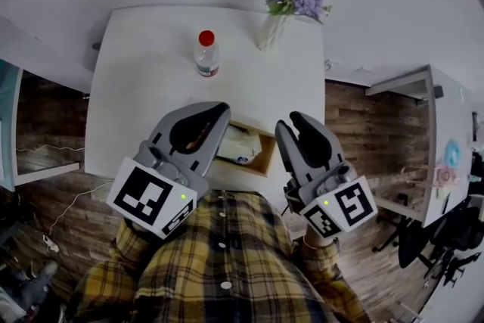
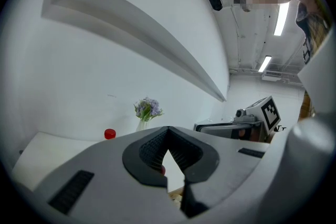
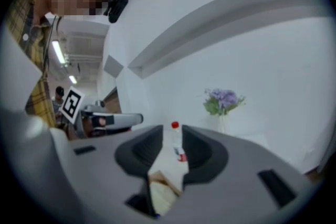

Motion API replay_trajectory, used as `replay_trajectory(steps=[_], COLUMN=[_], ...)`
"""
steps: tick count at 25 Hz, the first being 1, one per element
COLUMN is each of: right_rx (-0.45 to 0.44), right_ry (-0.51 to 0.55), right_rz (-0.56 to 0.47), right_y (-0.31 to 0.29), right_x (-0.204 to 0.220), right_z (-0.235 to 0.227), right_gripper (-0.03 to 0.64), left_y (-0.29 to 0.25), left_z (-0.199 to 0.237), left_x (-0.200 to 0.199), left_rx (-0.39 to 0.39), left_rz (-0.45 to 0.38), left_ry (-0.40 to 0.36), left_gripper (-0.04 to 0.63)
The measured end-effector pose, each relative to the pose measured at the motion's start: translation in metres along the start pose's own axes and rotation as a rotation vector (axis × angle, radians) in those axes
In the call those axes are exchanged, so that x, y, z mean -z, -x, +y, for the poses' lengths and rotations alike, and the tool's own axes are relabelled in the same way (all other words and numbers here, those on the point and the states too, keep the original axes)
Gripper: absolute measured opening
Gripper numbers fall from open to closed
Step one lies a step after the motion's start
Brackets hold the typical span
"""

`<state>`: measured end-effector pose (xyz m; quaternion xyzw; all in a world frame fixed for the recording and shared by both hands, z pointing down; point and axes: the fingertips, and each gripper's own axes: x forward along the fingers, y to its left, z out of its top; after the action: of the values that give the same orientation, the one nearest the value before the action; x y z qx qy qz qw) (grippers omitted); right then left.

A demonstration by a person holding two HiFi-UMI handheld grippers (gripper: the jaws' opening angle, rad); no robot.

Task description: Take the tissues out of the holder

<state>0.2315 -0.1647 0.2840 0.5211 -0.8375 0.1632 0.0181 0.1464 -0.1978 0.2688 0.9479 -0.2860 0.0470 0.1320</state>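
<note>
Tan holder (image 1: 264,153), yellow plaid shirt (image 1: 227,257)

The tabletop (image 1: 144,94) was smooth matt white. The holder (image 1: 262,160) looked like pale bare wood, the tissues (image 1: 238,147) wrapped in shiny plastic. The bottle (image 1: 206,60) was clear plastic with a glossy red cap (image 1: 206,37). The left gripper (image 1: 198,123) and right gripper (image 1: 302,132) were matt grey plastic, with black ribbed pads (image 2: 181,152).

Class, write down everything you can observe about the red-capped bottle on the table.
The bottle is small and looks like clear plastic, with a red cap and a partly red label band around its lower body. It stands upright, cap on, on the far half of the white table. In the head view it is left of the vase of purple flowers and apart from it. Only the table touches it.
</note>
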Motion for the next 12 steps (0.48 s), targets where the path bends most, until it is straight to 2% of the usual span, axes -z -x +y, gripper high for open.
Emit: replay_trajectory(steps=[7,12], right_rx=[-0.048,-0.049], right_ry=[-0.002,0.018], right_rz=[0.031,0.078], right_y=[-0.008,-0.012], right_x=[0.001,0.007], right_z=[0.002,0.001], right_gripper=[0.176,0.181], left_y=[-0.001,0.000], left_z=[0.005,0.009], left_x=[0.001,0.001], left_rx=[-0.013,-0.020], left_rz=[0.003,0.004], left_ry=[0.008,0.016], left_gripper=[0.005,0.005])
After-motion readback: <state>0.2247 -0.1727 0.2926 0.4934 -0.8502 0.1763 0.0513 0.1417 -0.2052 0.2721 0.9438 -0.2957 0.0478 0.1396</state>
